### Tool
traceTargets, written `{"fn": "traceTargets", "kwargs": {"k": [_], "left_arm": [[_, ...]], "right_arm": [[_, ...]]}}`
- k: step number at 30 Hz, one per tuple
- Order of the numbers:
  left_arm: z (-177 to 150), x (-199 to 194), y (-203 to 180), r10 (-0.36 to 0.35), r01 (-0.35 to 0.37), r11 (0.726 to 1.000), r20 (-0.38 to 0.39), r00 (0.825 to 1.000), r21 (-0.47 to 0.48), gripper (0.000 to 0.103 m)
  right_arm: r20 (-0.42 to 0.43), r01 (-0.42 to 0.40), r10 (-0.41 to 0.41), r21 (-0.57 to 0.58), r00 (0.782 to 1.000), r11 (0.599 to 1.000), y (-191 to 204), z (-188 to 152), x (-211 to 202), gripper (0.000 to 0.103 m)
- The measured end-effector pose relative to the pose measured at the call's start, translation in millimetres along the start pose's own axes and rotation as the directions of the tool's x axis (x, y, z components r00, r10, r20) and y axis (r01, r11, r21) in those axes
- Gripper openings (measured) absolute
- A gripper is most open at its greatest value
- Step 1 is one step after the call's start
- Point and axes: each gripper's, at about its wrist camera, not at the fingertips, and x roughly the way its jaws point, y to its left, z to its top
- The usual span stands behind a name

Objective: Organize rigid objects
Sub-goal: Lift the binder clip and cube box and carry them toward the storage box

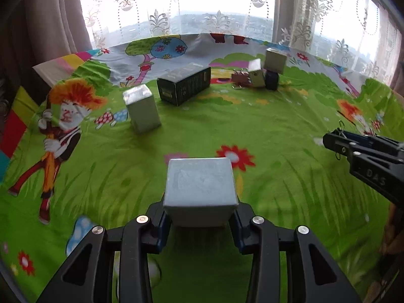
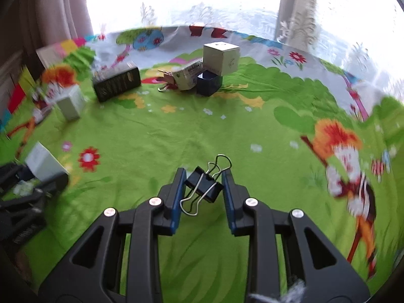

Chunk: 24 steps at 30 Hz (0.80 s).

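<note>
In the left wrist view, my left gripper [image 1: 200, 214] is shut on a small white box [image 1: 199, 189], held by its near end over the green cartoon cloth. In the right wrist view, my right gripper [image 2: 204, 184] is shut on a black binder clip [image 2: 203, 185] whose wire handles stick out front and back. The right gripper [image 1: 335, 141] also shows at the right edge of the left wrist view, with the clip's wire at its tip. The left gripper with the white box [image 2: 44, 162] appears at the left of the right wrist view.
On the cloth stand a second white box [image 1: 142, 107], a long black box [image 1: 184, 84] lying flat, and at the back a pile: a beige cube [image 2: 221, 56] on a dark blue box [image 2: 208, 82], a printed carton [image 2: 188, 74]. A lace curtain and window lie beyond.
</note>
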Motion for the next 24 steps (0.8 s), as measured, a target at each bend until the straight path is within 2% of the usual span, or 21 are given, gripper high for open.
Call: {"fn": "traceTargets", "kwargs": {"k": [3, 5, 7, 9, 10, 12, 14, 15, 16, 18, 21, 24], "left_arm": [[-15, -17, -4, -0.027, 0.027, 1.0, -0.008, 1.0, -0.012, 0.041], [-19, -36, -8, -0.031, 0.031, 0.999, 0.017, 0.999, -0.007, 0.041], [-15, -61, -10, -0.022, 0.023, 1.0, 0.089, 0.996, -0.003, 0.041], [-6, -101, -9, 0.007, -0.004, 1.0, 0.206, 0.979, -0.013, 0.041], [-2, -123, -8, 0.026, -0.022, 1.0, 0.273, 0.962, -0.021, 0.041], [3, -157, -7, 0.058, -0.048, 0.998, 0.38, 0.923, -0.037, 0.041], [3, -185, -9, 0.08, -0.063, 0.997, 0.471, 0.879, -0.051, 0.041], [1, -202, -11, 0.091, -0.072, 0.996, 0.527, 0.845, -0.057, 0.041], [0, -209, -12, 0.096, -0.077, 0.995, 0.552, 0.829, -0.057, 0.041], [-5, -229, -19, 0.099, -0.086, 0.995, 0.616, 0.781, -0.05, 0.041], [-10, -245, -27, 0.09, -0.095, 0.995, 0.663, 0.743, -0.028, 0.041], [-13, -258, -31, 0.084, -0.105, 0.994, 0.692, 0.717, -0.012, 0.041]], "right_arm": [[0.052, -0.011, 0.01, 0.005, 0.999, 1.0, 12, -16, -30, 0.033], [0.091, -0.023, 0.021, 0.013, 0.996, 1.0, 18, -28, -53, 0.033], [0.146, -0.015, 0.013, 0.014, 0.989, 1.0, 20, -32, -78, 0.033], [0.23, -0.013, 0.006, 0.028, 0.973, 1.0, 20, -33, -107, 0.033], [0.307, -0.016, 0.003, 0.038, 0.952, 0.999, 19, -35, -129, 0.033], [0.451, 0.007, -0.025, 0.042, 0.892, 0.999, 20, -40, -171, 0.033], [0.551, 0.03, -0.043, 0.033, 0.833, 0.999, 25, -47, -201, 0.033], [0.604, 0.062, -0.066, 0.028, 0.794, 0.998, 29, -53, -216, 0.033], [0.634, 0.08, -0.076, 0.022, 0.769, 0.997, 33, -56, -225, 0.033], [0.693, 0.11, -0.088, 0.012, 0.716, 0.994, 41, -66, -241, 0.033], [0.735, 0.119, -0.08, -0.002, 0.674, 0.993, 50, -72, -255, 0.033], [0.765, 0.127, -0.073, -0.012, 0.64, 0.992, 58, -75, -270, 0.033]]}}
